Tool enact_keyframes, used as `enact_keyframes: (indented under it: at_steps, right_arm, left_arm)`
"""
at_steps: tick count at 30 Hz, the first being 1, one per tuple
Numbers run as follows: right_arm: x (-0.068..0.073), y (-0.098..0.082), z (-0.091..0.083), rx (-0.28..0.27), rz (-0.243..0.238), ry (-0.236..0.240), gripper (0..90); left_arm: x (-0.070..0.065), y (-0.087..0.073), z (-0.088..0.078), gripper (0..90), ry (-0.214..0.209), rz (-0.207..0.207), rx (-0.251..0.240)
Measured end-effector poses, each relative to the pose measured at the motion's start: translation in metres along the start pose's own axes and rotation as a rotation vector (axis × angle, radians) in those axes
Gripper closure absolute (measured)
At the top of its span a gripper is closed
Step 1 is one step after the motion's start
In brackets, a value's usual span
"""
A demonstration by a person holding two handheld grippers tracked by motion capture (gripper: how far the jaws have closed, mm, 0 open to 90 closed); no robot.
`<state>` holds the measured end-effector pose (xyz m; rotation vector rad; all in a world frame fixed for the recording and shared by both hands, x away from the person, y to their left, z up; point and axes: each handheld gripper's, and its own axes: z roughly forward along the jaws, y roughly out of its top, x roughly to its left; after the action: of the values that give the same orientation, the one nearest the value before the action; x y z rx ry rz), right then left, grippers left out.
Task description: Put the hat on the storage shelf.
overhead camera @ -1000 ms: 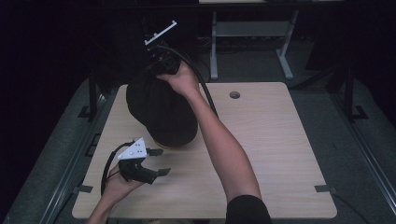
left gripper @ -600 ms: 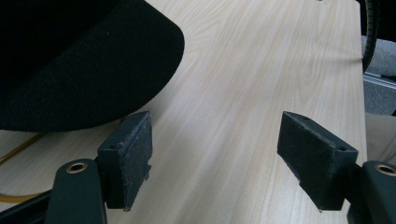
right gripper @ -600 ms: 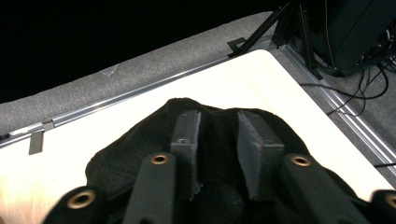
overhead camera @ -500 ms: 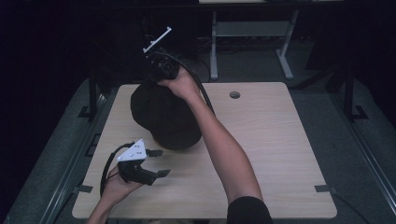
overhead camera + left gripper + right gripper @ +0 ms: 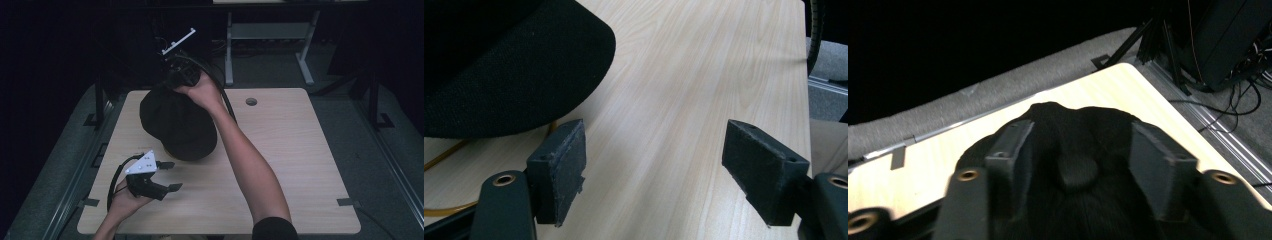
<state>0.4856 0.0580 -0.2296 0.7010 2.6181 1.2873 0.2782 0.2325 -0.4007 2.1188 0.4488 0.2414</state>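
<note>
A black cap lies on the light wooden table, its brim toward the near side. My right gripper is at the cap's far edge, held from above by a hand. In the right gripper view its jaws have just been opening and stand apart on either side of the cap's crown and top button, with the pads off the cloth. My left gripper rests open near the table's front left, just short of the brim; between its pads is bare wood.
A round cable hole sits in the table's far side. A thin yellow cord shows under the brim. Desk legs and cables stand on the grey floor beyond the table.
The right gripper's white bar has tilted a little and its hand has shifted slightly right. The cap and the left gripper have kept their places.
</note>
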Motion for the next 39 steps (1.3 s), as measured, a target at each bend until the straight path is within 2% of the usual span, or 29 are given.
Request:
enact_keyframes:
  at_steps: [3, 7, 10, 15, 18, 21, 28, 37, 39]
  right_arm:
    - [-0.002, -0.007, -0.013, -0.043, 0.021, 0.020, 36.8]
    - [-0.004, -0.019, -0.032, -0.084, 0.006, 0.013, 34.4]
    - [-0.005, -0.027, -0.046, -0.107, 0.025, 0.015, 33.3]
    - [-0.004, -0.041, -0.069, -0.132, 0.030, 0.007, 31.6]
    - [-0.005, -0.052, -0.082, -0.141, 0.021, -0.003, 30.9]
    - [-0.005, -0.063, -0.092, -0.151, 0.038, 0.005, 29.7]
    - [-0.002, -0.091, -0.116, -0.159, 0.040, -0.010, 28.7]
    - [0.003, -0.137, -0.144, -0.169, 0.063, -0.030, 27.7]
    - [0.006, -0.148, -0.149, -0.166, 0.054, -0.043, 27.7]
  left_arm:
    - [-0.001, 0.000, 0.000, 25.2, 0.001, -0.008, -0.002]
    - [-0.002, 0.000, -0.001, 25.1, 0.002, -0.010, -0.003]
    - [-0.001, 0.000, -0.002, 25.0, 0.004, -0.002, -0.004]
    - [-0.001, -0.001, -0.002, 24.7, 0.006, -0.002, 0.005]
    - [-0.001, -0.002, -0.002, 24.0, 0.009, -0.009, 0.005]
    - [-0.001, -0.003, -0.004, 23.8, 0.015, -0.015, 0.008]
    - [0.001, -0.004, -0.004, 23.4, 0.022, -0.024, 0.002]
    - [0.001, -0.004, -0.005, 22.1, 0.026, -0.026, 0.014]
    - [0.001, -0.004, -0.005, 22.2, 0.028, -0.030, 0.008]
